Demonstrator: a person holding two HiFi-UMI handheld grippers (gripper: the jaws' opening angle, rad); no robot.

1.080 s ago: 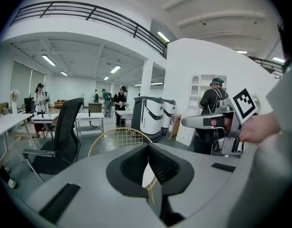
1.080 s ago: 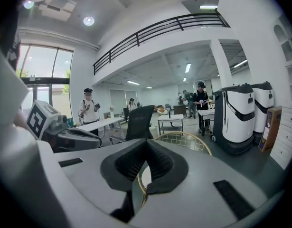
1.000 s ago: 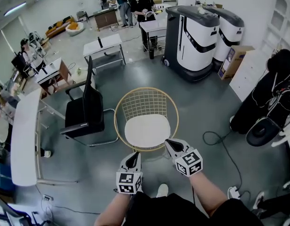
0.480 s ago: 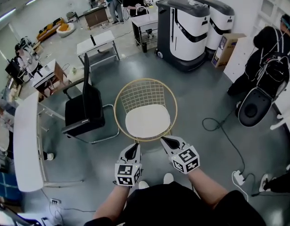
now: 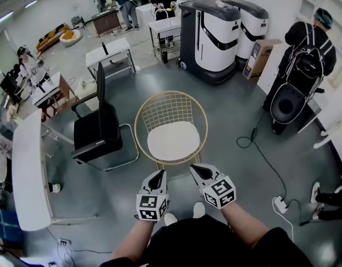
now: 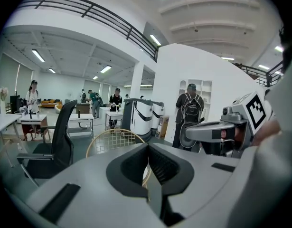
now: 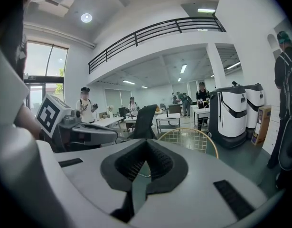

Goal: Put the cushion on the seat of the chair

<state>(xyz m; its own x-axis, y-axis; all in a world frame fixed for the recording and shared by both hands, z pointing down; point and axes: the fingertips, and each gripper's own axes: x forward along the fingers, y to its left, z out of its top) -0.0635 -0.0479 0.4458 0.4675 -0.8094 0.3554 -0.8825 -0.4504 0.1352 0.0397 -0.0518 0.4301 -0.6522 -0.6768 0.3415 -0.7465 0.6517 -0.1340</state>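
The cushion [image 5: 173, 141], white and rounded, lies flat on the seat of the gold wire chair [image 5: 169, 109], in front of its mesh back. The left tool [image 5: 158, 177] and the right tool [image 5: 197, 170] are side by side just short of the chair's front rim, both pointing at the cushion and touching neither it nor the frame. Each tool has its jaws pressed together with nothing between them. A black office chair [image 5: 98, 132] stands just to the left of the wire chair on the grey floor [image 5: 237, 115]. Beyond are two tall white-and-black machines [image 5: 209, 38], and a person with a backpack [image 5: 304, 54] stands to their right. A black cable [image 5: 259, 152] snakes across the floor to a white power strip [image 5: 281, 204].
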